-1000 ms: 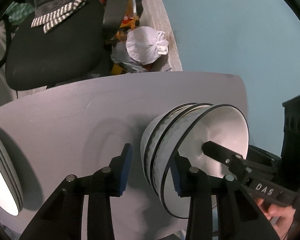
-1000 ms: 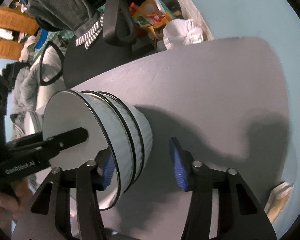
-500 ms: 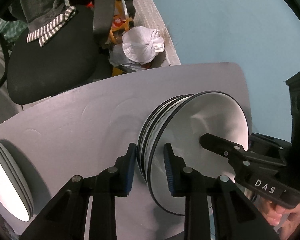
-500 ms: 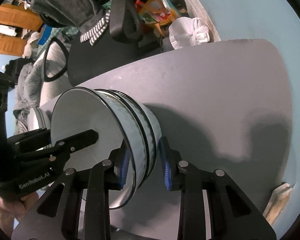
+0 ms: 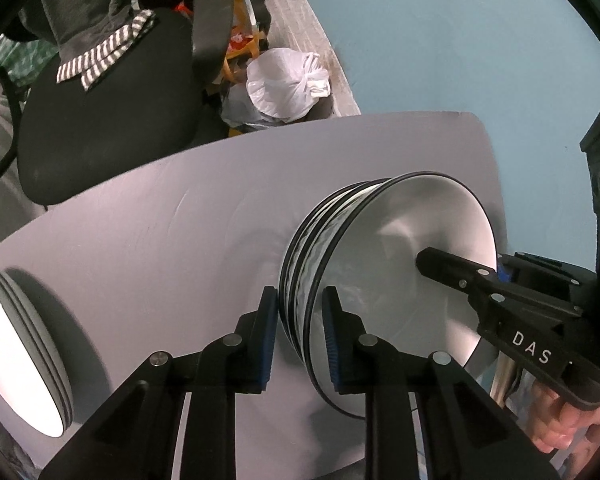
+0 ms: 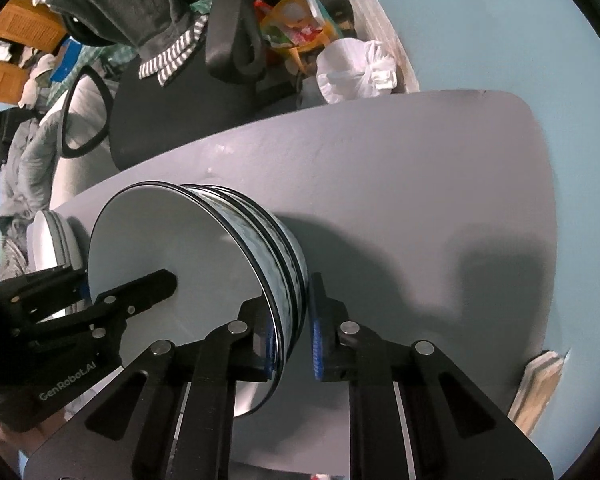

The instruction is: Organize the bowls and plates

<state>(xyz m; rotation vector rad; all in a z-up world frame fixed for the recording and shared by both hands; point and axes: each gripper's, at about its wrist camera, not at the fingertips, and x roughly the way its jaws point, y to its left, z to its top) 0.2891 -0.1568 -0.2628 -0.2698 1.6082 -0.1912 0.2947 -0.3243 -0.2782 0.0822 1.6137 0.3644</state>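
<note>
One stack of nested bowls [image 5: 400, 264], white with black rims, sits on a grey bench [image 5: 160, 248]. About three rims can be counted; the exact number is hard to make out because the bowls overlap.

The left gripper [image 5: 300, 340] has its two blue-padded fingers nearly together, clamped on the near edge of the stack, one pad inside the top bowl and one outside. The right gripper [image 6: 290, 334] grips the opposite edge of the same stack the same way, narrowly parted around the rims. Each gripper shows in the other's view as a black finger reaching into the top bowl.

Far to the left of the left gripper lies one stack of plates [image 5: 20, 352], roughly three, cut off by the picture's edge. Beyond the bench stand one black office chair [image 5: 108, 112] draped with a striped cloth, and one tied white plastic bag [image 5: 284, 84]. Bare fingers of the person's right hand [image 5: 560, 424] are partly hidden behind that gripper's handle.
</note>
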